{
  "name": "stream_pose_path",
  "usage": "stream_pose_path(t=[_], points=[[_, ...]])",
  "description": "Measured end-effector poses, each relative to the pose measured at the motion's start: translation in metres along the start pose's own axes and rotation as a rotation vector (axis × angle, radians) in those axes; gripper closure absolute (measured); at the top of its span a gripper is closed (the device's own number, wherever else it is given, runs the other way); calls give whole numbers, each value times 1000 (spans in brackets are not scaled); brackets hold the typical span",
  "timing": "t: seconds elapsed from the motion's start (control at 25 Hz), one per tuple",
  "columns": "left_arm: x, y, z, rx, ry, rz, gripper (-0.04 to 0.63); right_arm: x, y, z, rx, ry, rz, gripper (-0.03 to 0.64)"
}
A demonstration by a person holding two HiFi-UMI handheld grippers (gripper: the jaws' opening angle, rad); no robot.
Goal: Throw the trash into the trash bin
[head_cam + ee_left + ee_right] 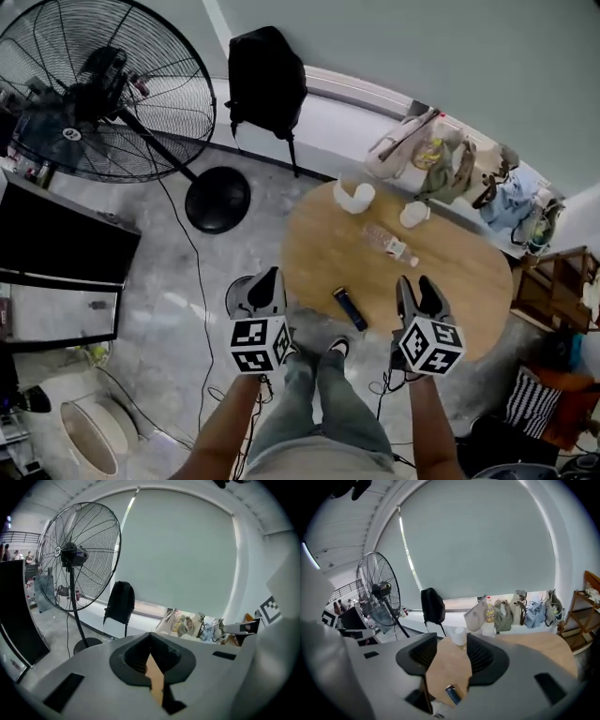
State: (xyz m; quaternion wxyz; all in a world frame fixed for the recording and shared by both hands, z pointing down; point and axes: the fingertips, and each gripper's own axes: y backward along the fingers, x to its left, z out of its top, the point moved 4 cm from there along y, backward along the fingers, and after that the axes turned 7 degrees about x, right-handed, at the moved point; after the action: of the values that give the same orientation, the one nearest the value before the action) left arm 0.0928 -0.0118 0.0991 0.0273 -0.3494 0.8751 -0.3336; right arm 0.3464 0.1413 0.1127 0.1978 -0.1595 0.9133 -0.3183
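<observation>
The left hand-held gripper [270,277] and right hand-held gripper [419,287] were grey with black pads [485,656], each bearing a cube [258,345] of black-and-white square markers. Ahead of them the worktop [450,272] was pale wood, carrying a dark blue stick [351,308], a clear bottle [387,243] and white cups [354,197]. Beyond the left one, the floor [178,281] was mottled grey.

Matt pale wood for the table [450,281], clear plastic for the bottle [387,242] — glossy grey floor [178,300], metal-wire fan [103,89].
</observation>
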Motion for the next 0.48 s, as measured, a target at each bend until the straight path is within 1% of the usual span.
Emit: stream_pose_path(t=[0.12,0.2,0.36,0.48], points=[[12,-10,-16,21,2,8,586,10,-27,-11,42,33,25,411],[22,-19,-35,44,5,17,586,15,-47,-28,81,53,50,411],[38,-47,-94,111,31,38,586,25,-87,-86,180,113,115,408],[47,-72,-135,140,53,41,586,28,-118,-129,247,163,142,408]])
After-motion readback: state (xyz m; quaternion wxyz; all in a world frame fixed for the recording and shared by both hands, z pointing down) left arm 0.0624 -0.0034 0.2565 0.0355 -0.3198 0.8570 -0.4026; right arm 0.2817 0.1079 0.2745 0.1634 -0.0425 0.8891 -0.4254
